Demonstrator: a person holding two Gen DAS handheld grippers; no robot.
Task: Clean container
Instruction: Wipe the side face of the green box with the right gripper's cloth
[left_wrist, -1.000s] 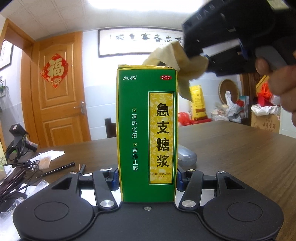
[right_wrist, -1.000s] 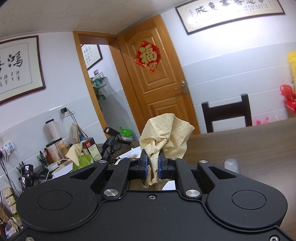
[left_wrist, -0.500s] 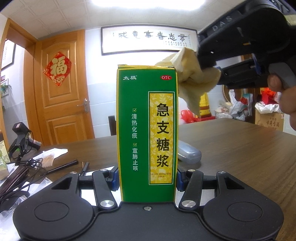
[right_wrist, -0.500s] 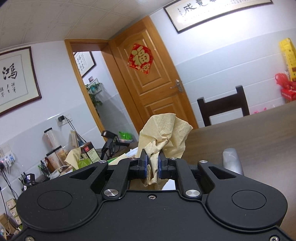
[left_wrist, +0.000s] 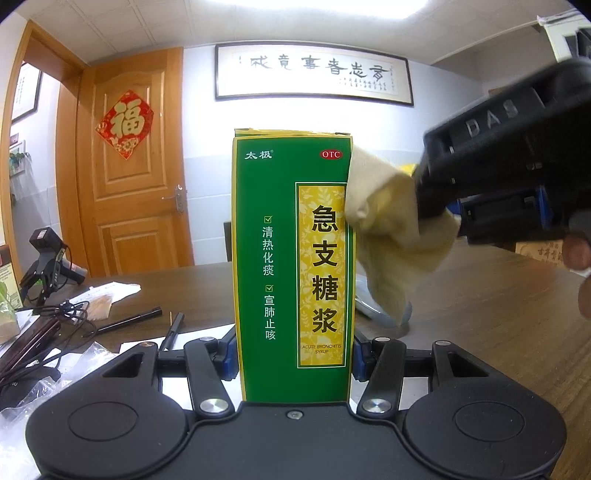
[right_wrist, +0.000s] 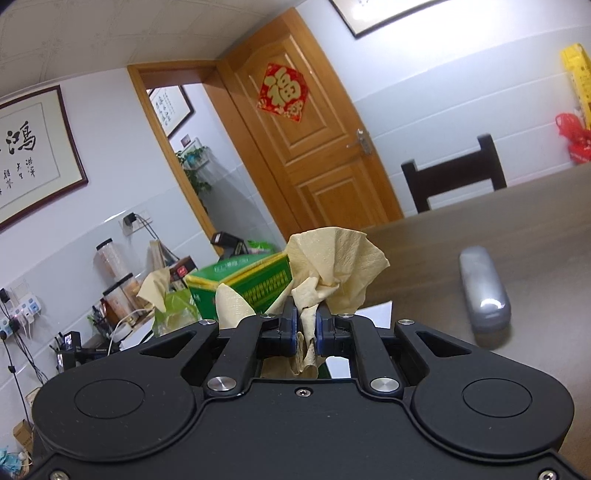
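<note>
Nearest the left wrist camera, the left gripper (left_wrist: 293, 363) has its jaws clamped on the lower sides of the green syrup box (left_wrist: 291, 266), which stands upright and fills the middle of that view, held a little above the bench (left_wrist: 498, 314). Just right of the box, the right gripper (left_wrist: 439, 221) comes in from the upper right with its jaws pinched narrow on a crumpled yellow cloth (left_wrist: 391, 236); the cloth presses against the box's right edge at about mid-height and a loose tail hangs down beside it. In the right wrist view the same cloth (right_wrist: 332, 273) bunches up between the blue pads, with the box (right_wrist: 243, 284) lying just to its left. To wipe well, I would judge that the cloth should stay flat against the side panel and travel down its full length in one stroke, while the left hand holds the box steady and upright so the push does not twist it in the grip; the trailing tail wants watching so it does not snag near the lower jaws. Farther off on the bench lie a grey case (right_wrist: 484, 291) to the right, pens and cables (left_wrist: 48, 321) to the left, and beyond them a wooden door (left_wrist: 133, 177). Compared with a second ago, the cloth has come down from the box's top right corner to its right side, and the box itself has hardly moved.
</note>
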